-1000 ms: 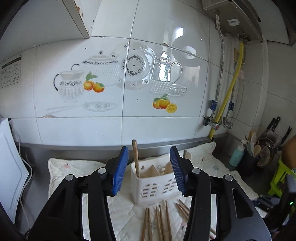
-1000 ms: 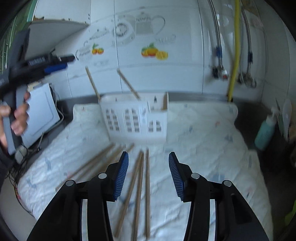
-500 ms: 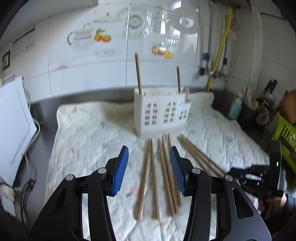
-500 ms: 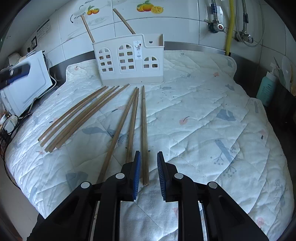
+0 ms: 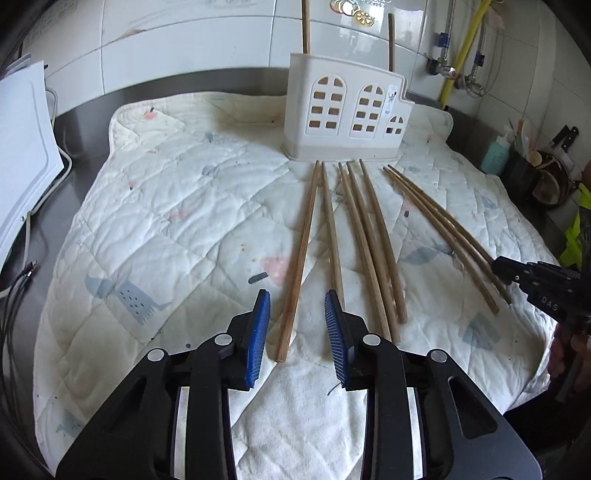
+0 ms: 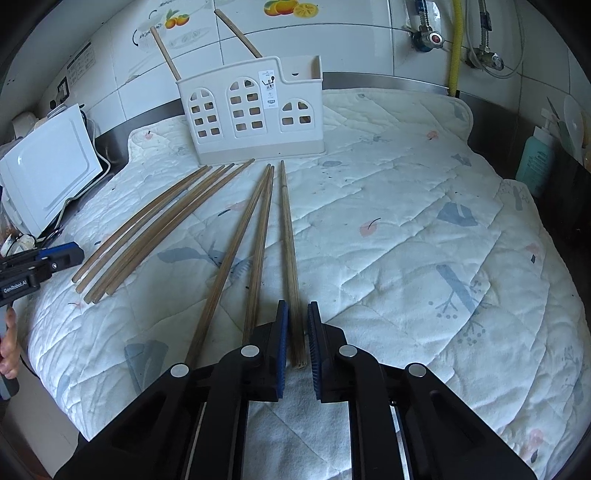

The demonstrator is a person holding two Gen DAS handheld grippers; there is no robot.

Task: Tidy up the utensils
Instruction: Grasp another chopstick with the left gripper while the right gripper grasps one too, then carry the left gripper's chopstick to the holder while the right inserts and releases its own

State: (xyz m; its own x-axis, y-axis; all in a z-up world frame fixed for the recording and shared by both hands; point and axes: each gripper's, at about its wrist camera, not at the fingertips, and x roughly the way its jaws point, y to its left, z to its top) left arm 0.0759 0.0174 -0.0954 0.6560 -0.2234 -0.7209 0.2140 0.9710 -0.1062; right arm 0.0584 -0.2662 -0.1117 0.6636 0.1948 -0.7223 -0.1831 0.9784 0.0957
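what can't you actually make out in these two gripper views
- Inside of the white plastic utensil holder: both views, its front wall hides the contents.
- Tops of the two wooden chopsticks standing in it: left view, cut off by the top edge.
- Near end of one wooden chopstick lying on the quilted mat: left view, hidden behind the left gripper, whose jaws are closing.
- Holder's label: print too small.

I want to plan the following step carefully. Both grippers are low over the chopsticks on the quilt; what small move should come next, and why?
Probably lift the right gripper slightly. Its pads look closed on the near end of the rightmost chopstick, which still lies flat on the quilt. The holder stands beyond. The left gripper is closing around another chopstick, not yet gripping.
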